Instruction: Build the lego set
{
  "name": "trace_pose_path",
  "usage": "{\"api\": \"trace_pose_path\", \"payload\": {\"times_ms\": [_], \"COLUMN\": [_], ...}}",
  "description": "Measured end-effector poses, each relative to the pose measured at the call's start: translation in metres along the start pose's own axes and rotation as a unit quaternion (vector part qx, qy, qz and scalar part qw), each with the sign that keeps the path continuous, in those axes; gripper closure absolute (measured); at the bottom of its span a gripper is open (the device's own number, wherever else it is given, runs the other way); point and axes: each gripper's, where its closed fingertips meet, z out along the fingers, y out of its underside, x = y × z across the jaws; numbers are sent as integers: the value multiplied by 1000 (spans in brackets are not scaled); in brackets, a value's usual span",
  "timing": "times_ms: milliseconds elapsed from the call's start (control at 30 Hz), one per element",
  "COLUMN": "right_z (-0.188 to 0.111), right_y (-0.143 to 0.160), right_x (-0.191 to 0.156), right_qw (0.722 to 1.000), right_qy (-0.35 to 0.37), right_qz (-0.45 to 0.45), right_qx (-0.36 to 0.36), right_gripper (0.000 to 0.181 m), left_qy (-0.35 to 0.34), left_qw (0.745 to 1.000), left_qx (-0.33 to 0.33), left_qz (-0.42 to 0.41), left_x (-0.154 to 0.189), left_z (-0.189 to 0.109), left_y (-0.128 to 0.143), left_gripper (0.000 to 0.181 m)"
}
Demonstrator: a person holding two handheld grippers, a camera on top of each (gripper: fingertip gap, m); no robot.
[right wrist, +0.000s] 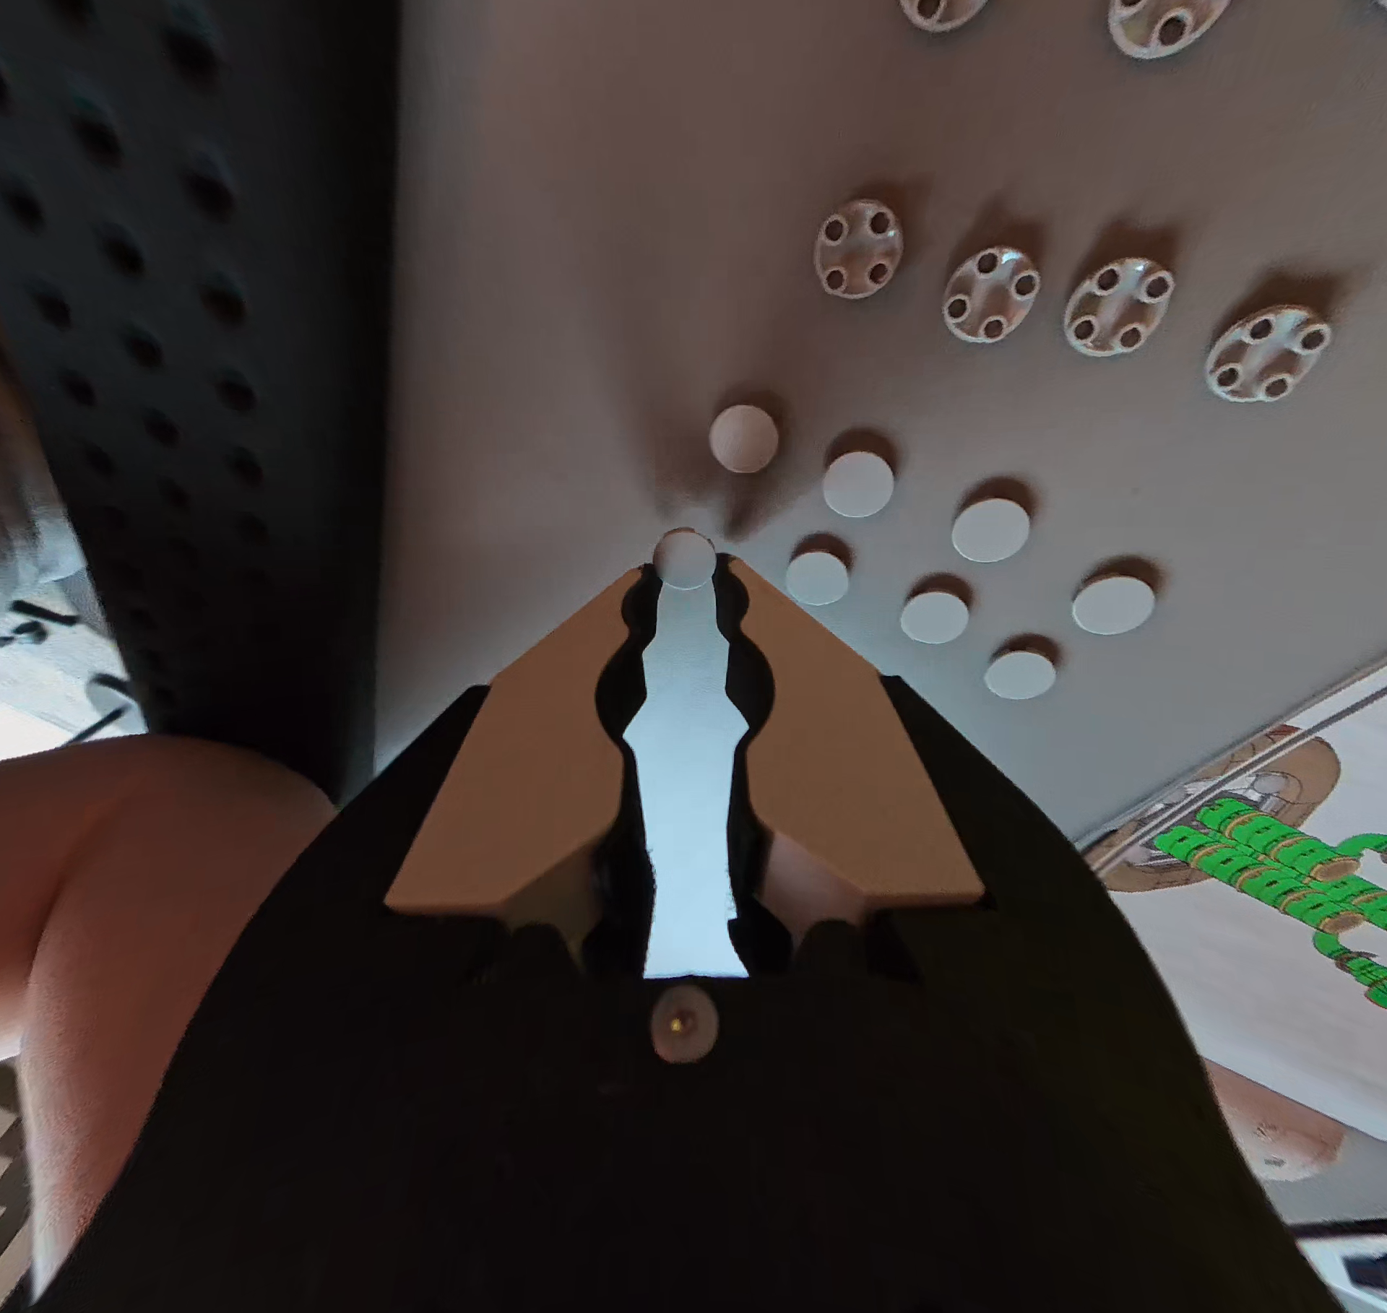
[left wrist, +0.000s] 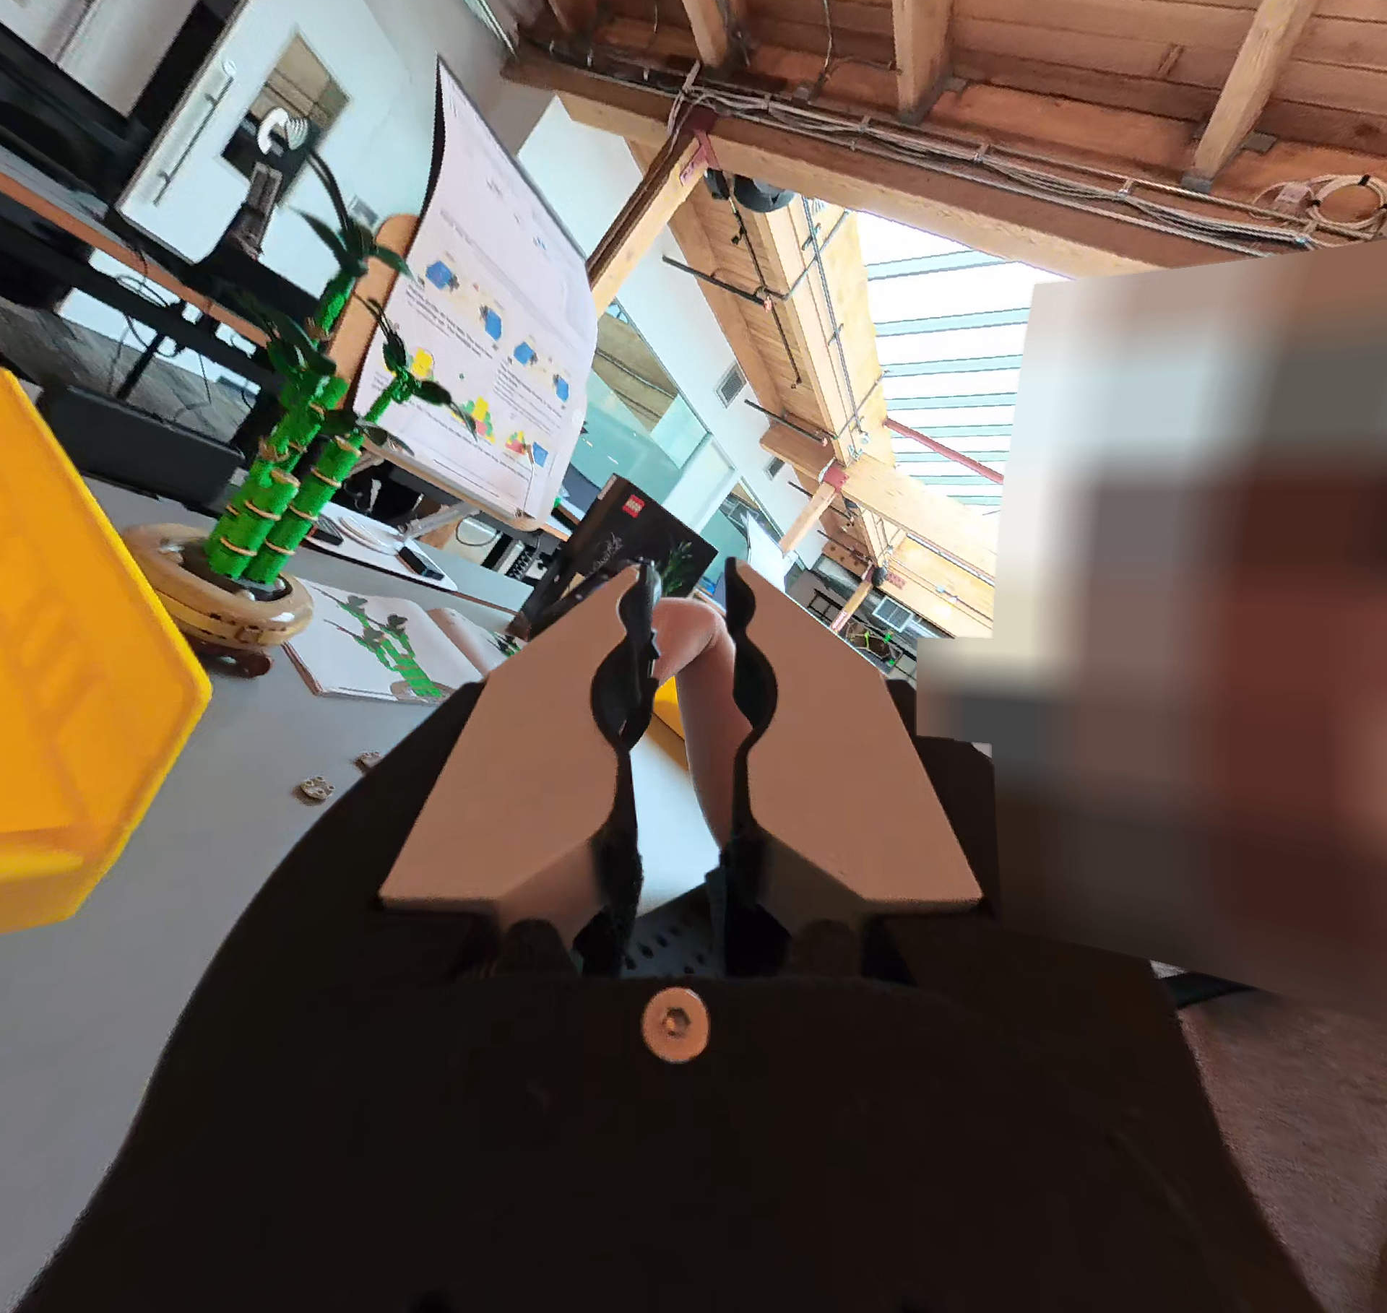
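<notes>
Right gripper [right wrist: 684, 572] pinches a small round tile [right wrist: 684, 560] at its tips; more tiles lie at three o'clock; left gripper [left wrist: 687, 587] stands slightly parted, a dark leaf piece [left wrist: 644, 639] against its left finger.

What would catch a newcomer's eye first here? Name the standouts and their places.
In the left wrist view, the green bamboo model stands on its tan round base, left of the gripper, beside a bright yellow bin at the left edge. In the right wrist view, the right gripper pinches a small white round tile near rows of similar tiles.
</notes>
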Motion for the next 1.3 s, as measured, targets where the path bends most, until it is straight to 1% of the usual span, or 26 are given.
{"api": "trace_pose_path", "payload": {"times_ms": [67,167,300,367,433,533,600,667,733,767,833,900,967,1000,1033,1067,1100,1133,1167,1200,1233,1300], "right_z": [3,3,3,2,1,-5,-18,-41,-71,-89,-134,-185,-235,-260,-282,-303,-318,-330,-340,-347,-351,-360], "right_y": [0,-2,-3,-3,-3,0,1,-1,-1,-1,-2,-2,3,7,13,19,26,32,38,44,48,55], "right_x": [4,6,4,5,6,6,-1,-5,-4,0,5,6,0,-3,-7,-12,-18,-22,-23,-21,-20,-13], "right_qw": [1000,1000,999,999,999,999,999,996,986,976,943,886,815,775,733,689,653,622,599,583,574,551], "right_qy": [8,12,5,3,7,7,0,9,47,81,158,239,300,331,357,375,383,386,392,398,404,430], "right_qz": [1,11,34,45,47,51,49,41,30,23,0,-23,-41,-45,-49,-51,-52,-51,-42,-30,-22,0], "right_qx": [-8,-11,-15,-14,-8,-2,24,83,157,199,294,397,494,537,577,618,652,679,697,708,712,716], "right_gripper": [166,166,165,163,156,156,161,163,164,163,163,163,155,153,146,133,121,110,100,91,85,82], "left_qy": [0,-3,-11,-14,-15,-12,-10,-9,-12,-17,-32,-52,-75,-85,-94,-98,-96,-89,-81,-74,-75,-103], "left_qw": [1000,999,999,999,999,998,998,997,996,995,990,982,966,956,946,936,926,916,905,895,885,864], "left_qx": [6,27,20,13,11,8,10,14,17,17,14,8,-4,-6,-1,11,26,39,46,49,45,10], "left_qz": [10,29,33,39,48,55,61,73,89,100,133,184,248,281,311,338,364,390,414,437,457,492], "left_x": [4,8,7,8,11,15,19,22,23,23,22,23,24,25,28,33,39,46,52,56,56,44], "left_z": [-4,-8,-8,-7,-5,-4,-5,-5,-4,-3,2,11,24,31,37,44,50,57,64,72,80,97], "left_y": [-5,-13,-13,-12,-11,-12,-14,-17,-21,-23,-30,-38,-45,-52,-60,-71,-82,-93,-102,-109,-117,-129], "left_gripper": [166,173,166,165,165,164,164,163,160,159,157,154,150,147,146,146,146,146,146,146,146,144]}}
